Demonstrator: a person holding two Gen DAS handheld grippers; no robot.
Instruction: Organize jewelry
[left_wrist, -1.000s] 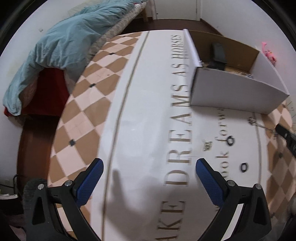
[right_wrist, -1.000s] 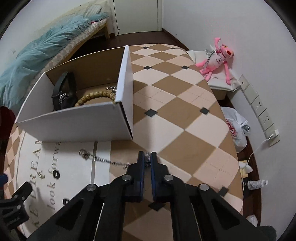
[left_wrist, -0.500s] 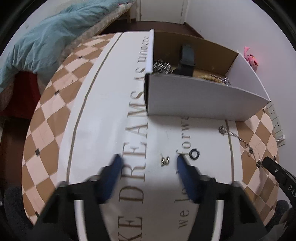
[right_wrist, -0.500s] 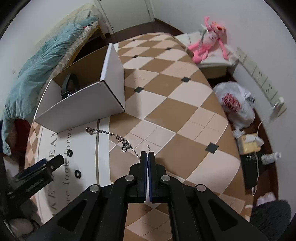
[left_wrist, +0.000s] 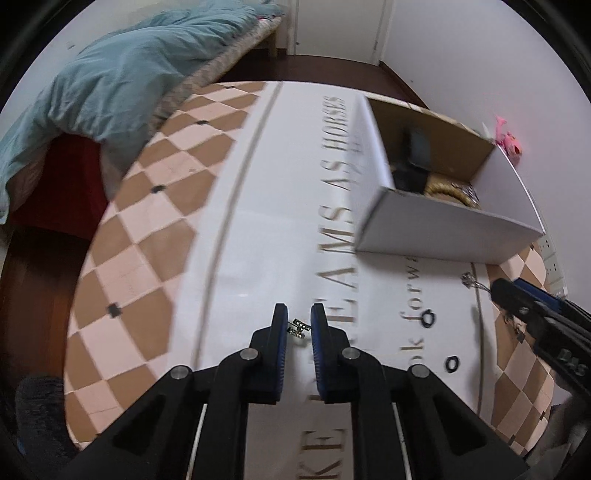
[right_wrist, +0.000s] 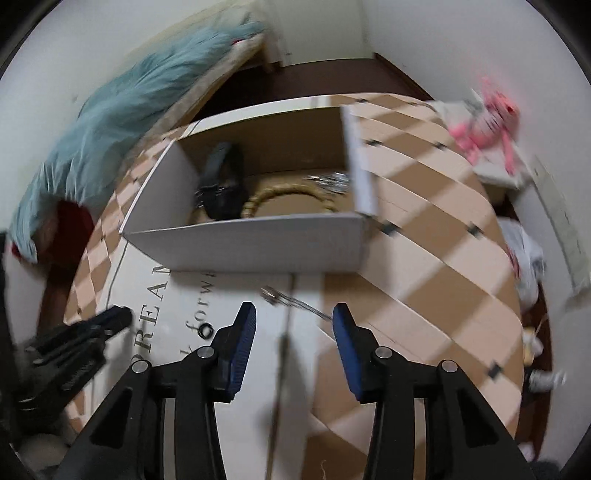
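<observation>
Left claw (left_wrist: 299, 325) brackets earring (left_wrist: 299, 328) | box (right_wrist: 258, 243): watch (right_wrist: 221, 184), beads (right_wrist: 288, 195)

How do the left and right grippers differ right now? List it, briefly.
Left gripper has its jaws narrowed around a small earring, contact unclear; right gripper stands wide open. The left sits over the white lettered mat; the right hangs above a silver chain, gripping nothing. Both have blue pads.

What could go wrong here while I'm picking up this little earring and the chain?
The earring is tiny, and the left tongs bracket it with gaps on both sides; closing may flick it away. The right tongs are open around the silver chain, which trails across the table and could snag on the box.
</observation>
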